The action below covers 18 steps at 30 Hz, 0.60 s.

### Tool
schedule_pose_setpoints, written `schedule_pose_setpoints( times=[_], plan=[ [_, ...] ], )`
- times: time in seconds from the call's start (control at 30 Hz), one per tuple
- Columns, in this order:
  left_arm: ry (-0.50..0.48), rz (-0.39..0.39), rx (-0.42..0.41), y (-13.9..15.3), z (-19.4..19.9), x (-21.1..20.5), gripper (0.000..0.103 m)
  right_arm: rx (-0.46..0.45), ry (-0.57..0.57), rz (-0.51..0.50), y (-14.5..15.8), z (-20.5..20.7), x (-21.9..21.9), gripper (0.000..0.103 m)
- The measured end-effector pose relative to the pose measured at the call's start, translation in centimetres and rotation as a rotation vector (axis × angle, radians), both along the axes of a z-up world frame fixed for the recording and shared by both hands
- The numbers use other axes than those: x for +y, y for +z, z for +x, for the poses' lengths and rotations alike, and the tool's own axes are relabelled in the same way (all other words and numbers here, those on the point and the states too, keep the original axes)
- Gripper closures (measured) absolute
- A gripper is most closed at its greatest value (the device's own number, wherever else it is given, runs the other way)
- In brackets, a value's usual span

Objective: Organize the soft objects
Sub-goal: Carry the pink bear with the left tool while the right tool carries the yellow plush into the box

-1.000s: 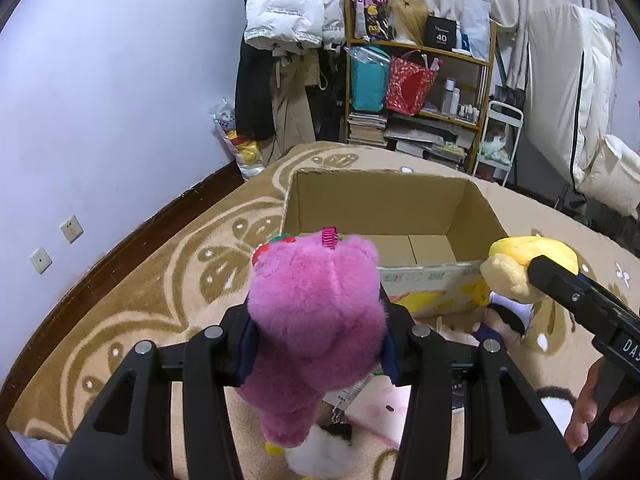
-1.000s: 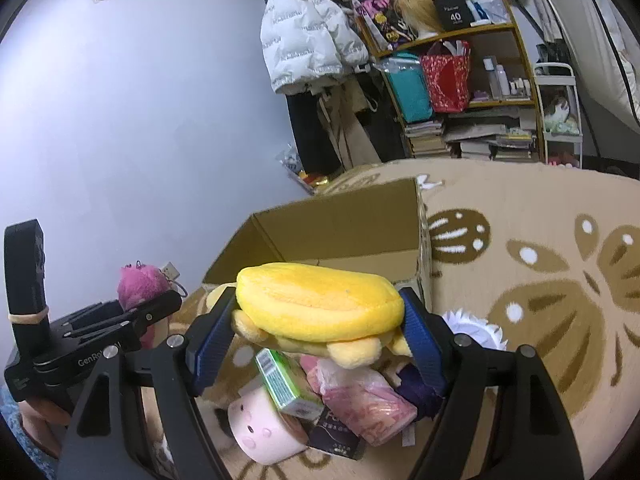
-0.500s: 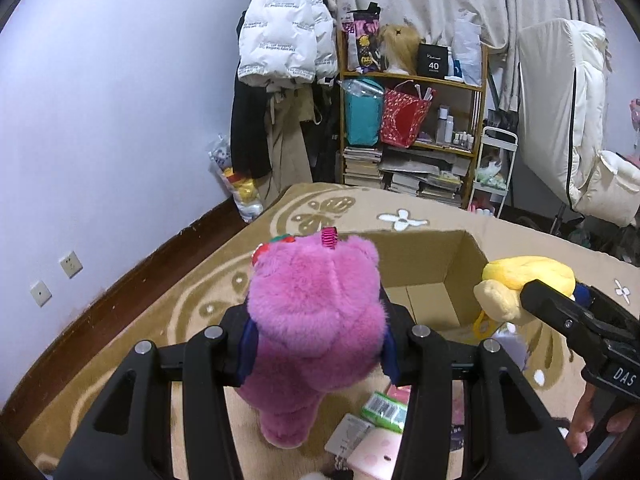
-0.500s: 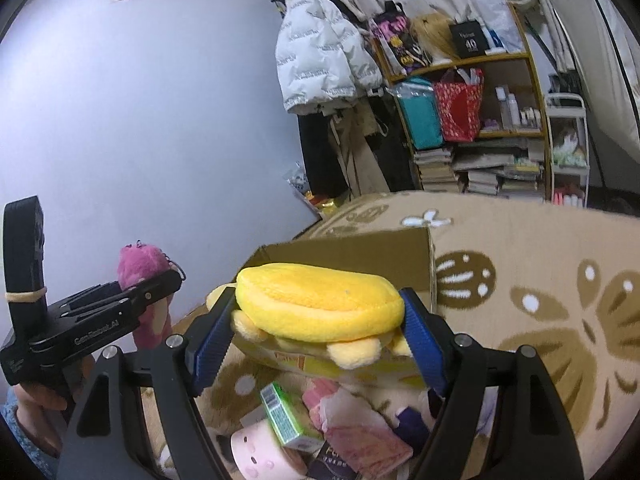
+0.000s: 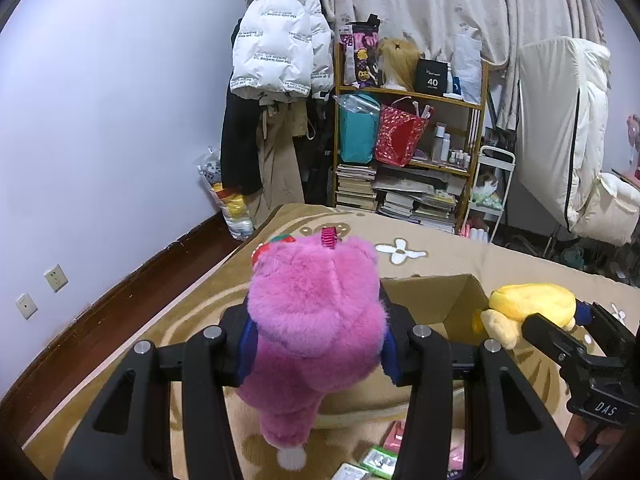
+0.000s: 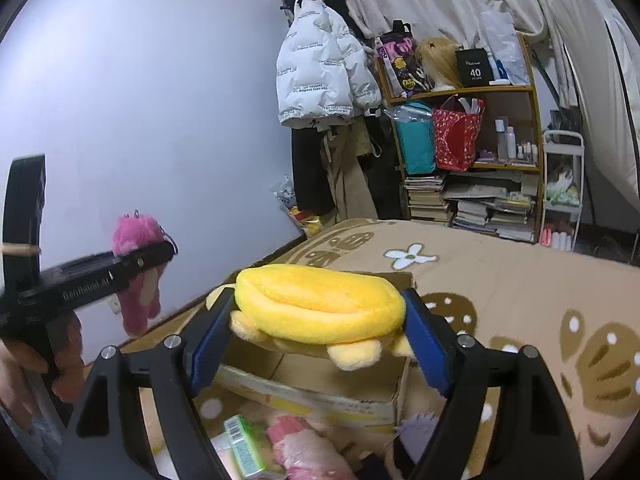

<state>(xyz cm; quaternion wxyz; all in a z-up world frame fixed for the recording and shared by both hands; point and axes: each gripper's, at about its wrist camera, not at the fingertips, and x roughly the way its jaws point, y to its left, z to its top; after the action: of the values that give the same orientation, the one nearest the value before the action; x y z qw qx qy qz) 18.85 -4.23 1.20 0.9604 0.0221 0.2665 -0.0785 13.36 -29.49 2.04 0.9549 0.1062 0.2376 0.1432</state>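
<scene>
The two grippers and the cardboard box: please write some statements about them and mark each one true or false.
1. The left gripper is shut on the pink plush toy. True.
2. The right gripper is open and holds nothing. False: it is shut on the yellow plush toy.
3. The pink plush toy lies inside the cardboard box. False: it hangs in the air.
4. A white puffer jacket hangs beside the shelf. True.

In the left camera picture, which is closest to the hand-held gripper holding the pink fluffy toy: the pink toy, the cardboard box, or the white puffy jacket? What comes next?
1. Pink toy: clamped in the left hand-held gripper.
2. Cardboard box: on the carpet just beyond, to the right.
3. White puffy jacket: hanging at the far wall, upper middle.
</scene>
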Motion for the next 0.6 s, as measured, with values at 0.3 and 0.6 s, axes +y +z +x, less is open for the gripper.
schedule_pose_setpoints(
  times=[0.3, 0.6],
  plan=[
    [-0.026, -0.021, 0.117, -3.1, 2.4, -0.8, 0.055, 0.044, 0.018, -0.049, -1.2, 2.3, 0.2, 0.017],
    [-0.065, 0.051, 0.114, -4.3, 2.4, -2.6, 0.054, 0.115, 0.046, -0.098, -4.1, 2.9, 1.0, 0.017]
  ],
)
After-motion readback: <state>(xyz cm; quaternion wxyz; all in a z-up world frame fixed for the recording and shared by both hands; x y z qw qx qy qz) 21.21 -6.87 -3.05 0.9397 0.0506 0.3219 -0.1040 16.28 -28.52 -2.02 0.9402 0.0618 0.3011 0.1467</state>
